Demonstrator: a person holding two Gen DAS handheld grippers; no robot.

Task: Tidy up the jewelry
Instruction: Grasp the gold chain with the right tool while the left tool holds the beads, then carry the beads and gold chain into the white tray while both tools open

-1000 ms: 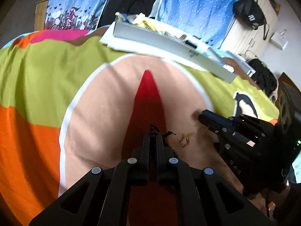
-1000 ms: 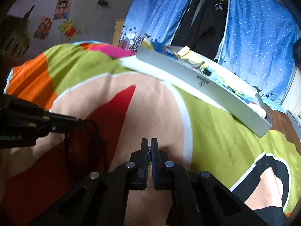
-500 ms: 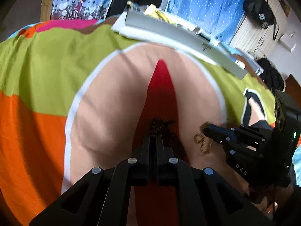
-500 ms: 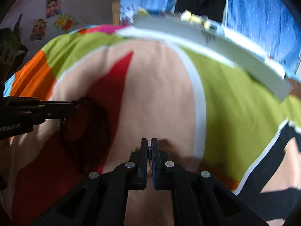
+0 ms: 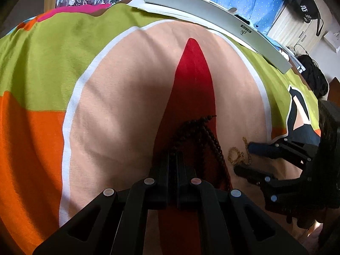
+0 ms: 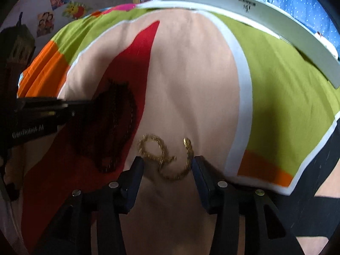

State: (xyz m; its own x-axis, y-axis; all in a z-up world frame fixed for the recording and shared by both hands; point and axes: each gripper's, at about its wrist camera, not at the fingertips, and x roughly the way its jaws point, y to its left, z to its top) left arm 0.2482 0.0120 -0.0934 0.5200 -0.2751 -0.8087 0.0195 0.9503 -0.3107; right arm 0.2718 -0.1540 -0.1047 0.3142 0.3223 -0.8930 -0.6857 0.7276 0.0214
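A dark brown bead necklace (image 5: 199,131) lies bunched on the red patch of the bedspread, and my left gripper (image 5: 175,156) is shut on its near end. In the right wrist view the beads (image 6: 114,114) form a dark heap at the tip of the left gripper (image 6: 91,106). A gold chain (image 6: 161,159) lies curled on the peach fabric between the spread fingers of my right gripper (image 6: 166,166), which is open. From the left wrist view, the gold chain (image 5: 237,155) sits just right of the beads, with the right gripper (image 5: 243,159) around it.
A long grey tray (image 5: 212,14) holding small items rests at the far edge of the bed, also seen as the tray (image 6: 255,10) in the right wrist view. The colourful bedspread (image 5: 53,63) spreads left. Blue curtains and a black bag hang behind.
My right gripper has opened and let go of the gold chain, which now lies on the bedspread. Both grippers have come down closer to the fabric; the left stays shut on the beads.
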